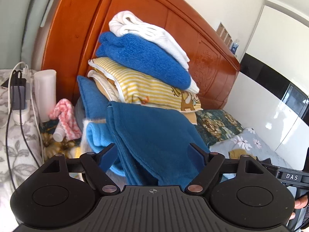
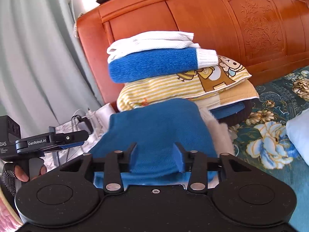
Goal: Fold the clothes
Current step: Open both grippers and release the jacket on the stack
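Both grippers stand released. Left gripper (image 1: pixel 153 149) jaws spread wide, the dark blue fleece (image 1: pixel 154 131) between them but pads clear of it. Right gripper (image 2: pixel 155 148) jaws part open over the same fleece (image 2: pixel 154 127), not pinching. Fleece lies folded at the front of the bed, just before the stack of folded clothes (image 1: pixel 143 67) against the wooden headboard (image 1: pixel 77 29). Risks, as judged: the stack leans, a nudge could topple it; the loose fleece edge could catch on a pad and unfold
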